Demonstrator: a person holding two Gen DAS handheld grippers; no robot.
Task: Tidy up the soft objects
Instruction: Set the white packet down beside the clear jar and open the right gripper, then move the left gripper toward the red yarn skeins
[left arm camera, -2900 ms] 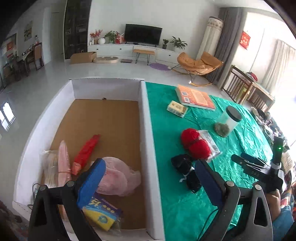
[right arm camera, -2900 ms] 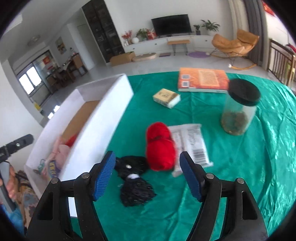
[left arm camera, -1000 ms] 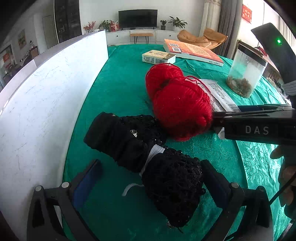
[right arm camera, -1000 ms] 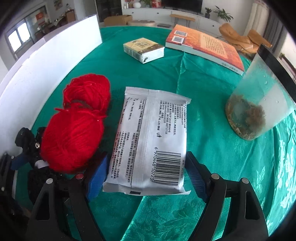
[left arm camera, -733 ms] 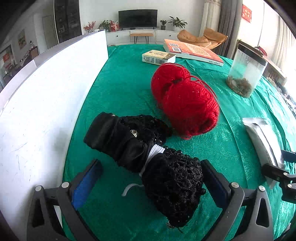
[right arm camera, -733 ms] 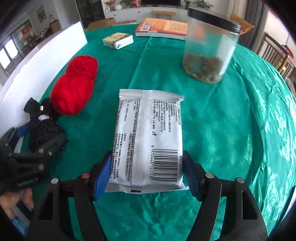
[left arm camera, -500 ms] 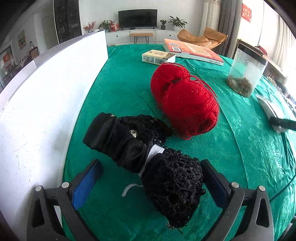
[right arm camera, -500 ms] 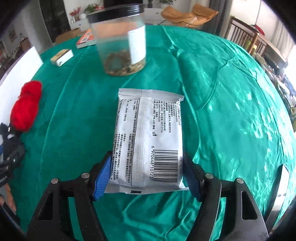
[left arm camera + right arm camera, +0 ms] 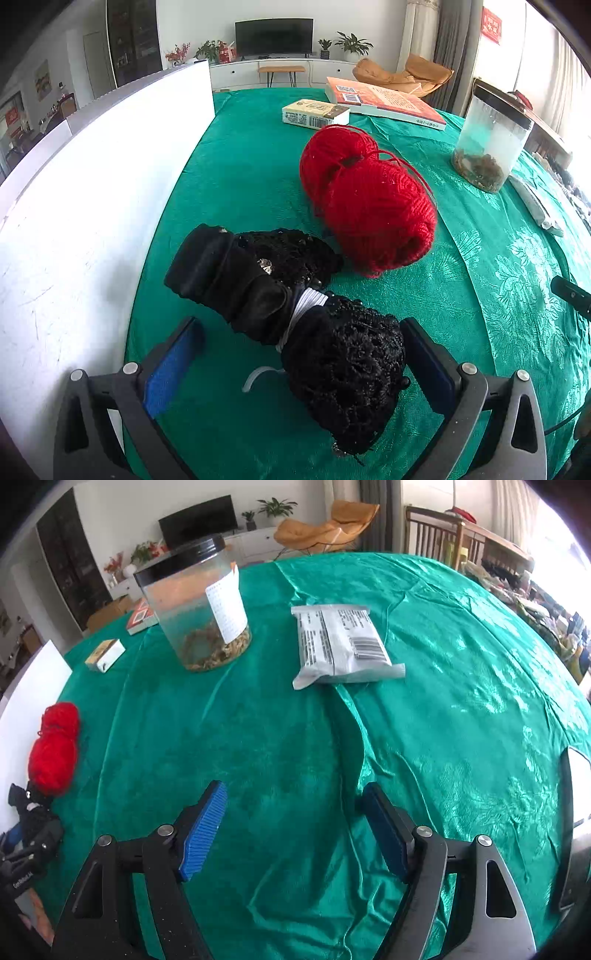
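Note:
My left gripper (image 9: 295, 362) is open, its blue pads on either side of a black knitted bundle (image 9: 295, 314) lying on the green cloth, without squeezing it. A red yarn ball (image 9: 369, 199) lies just beyond the bundle. My right gripper (image 9: 295, 827) is open and empty above bare green cloth. The silver packet (image 9: 341, 644) lies flat on the cloth ahead of it, right of the jar. The red yarn (image 9: 55, 746) and the black bundle (image 9: 31, 816) show at the far left of the right wrist view.
A white box wall (image 9: 92, 192) stands close on the left. A clear jar with a black lid (image 9: 195, 613), a small carton (image 9: 316, 112) and an orange book (image 9: 384, 101) stand on the green tablecloth (image 9: 461, 664). A wrinkle runs through the cloth ahead of my right gripper.
My right gripper carried the silver packet to the right, past the jar, let it go and drew back open. My left gripper has stayed around the black bundle.

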